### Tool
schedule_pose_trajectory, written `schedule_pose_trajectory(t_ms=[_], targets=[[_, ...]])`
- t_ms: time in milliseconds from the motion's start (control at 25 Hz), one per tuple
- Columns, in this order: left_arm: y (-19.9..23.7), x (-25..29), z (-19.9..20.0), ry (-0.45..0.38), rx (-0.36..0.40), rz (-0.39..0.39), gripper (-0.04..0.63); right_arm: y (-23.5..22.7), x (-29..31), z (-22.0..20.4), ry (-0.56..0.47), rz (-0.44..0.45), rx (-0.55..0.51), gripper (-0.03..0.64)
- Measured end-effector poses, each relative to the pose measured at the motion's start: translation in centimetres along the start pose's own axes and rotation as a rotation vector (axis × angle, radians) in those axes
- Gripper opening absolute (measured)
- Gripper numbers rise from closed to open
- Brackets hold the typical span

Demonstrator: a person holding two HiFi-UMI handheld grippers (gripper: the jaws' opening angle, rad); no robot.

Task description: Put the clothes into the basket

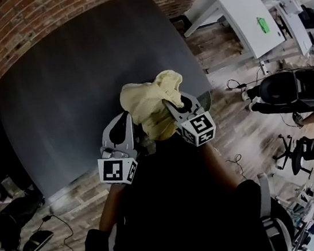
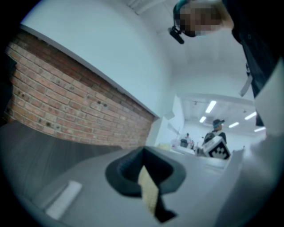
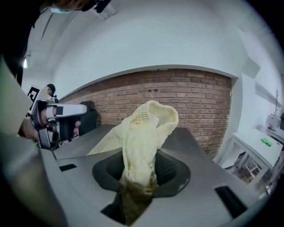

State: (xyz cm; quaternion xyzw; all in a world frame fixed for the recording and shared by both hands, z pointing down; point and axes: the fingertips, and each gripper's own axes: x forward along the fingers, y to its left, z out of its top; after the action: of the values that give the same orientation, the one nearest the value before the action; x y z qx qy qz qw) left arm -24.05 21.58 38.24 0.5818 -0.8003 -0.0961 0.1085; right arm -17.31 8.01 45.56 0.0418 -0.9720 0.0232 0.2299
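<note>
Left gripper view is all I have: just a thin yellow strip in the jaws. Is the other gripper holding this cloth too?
Observer: Yes. The right gripper is shut on the same yellow garment, with a ribbed opening standing above its jaws.
Operator: Where does the bulk of it sit?
Observer: In the head view it is bunched between the left gripper and the right one, over the dark table.
Operator: Basket in sight?
Observer: No basket can be made out in any view.
</note>
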Motion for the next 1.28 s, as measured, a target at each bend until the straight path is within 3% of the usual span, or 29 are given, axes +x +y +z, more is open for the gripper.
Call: schedule_pose_trajectory(t_ms=[480,840,1280], targets=[[-5.6,0.7,-0.9,0.017,0.041,-0.052,0.005,-1.7,-6.7,0.7,-0.140,-0.037,0.131,0.129],[-13.6,1.7,-3.2,0.055,0.036,-0.125,0.005,-4.0,-13.4,-1.6,-0.171,-0.071,0.150,0.129],[-21.8,1.6,-6.0,0.118,0.065,-0.276,0.005,-6.3,-22.5,-5.8,-0.197,-0.209,0.237,0.129]])
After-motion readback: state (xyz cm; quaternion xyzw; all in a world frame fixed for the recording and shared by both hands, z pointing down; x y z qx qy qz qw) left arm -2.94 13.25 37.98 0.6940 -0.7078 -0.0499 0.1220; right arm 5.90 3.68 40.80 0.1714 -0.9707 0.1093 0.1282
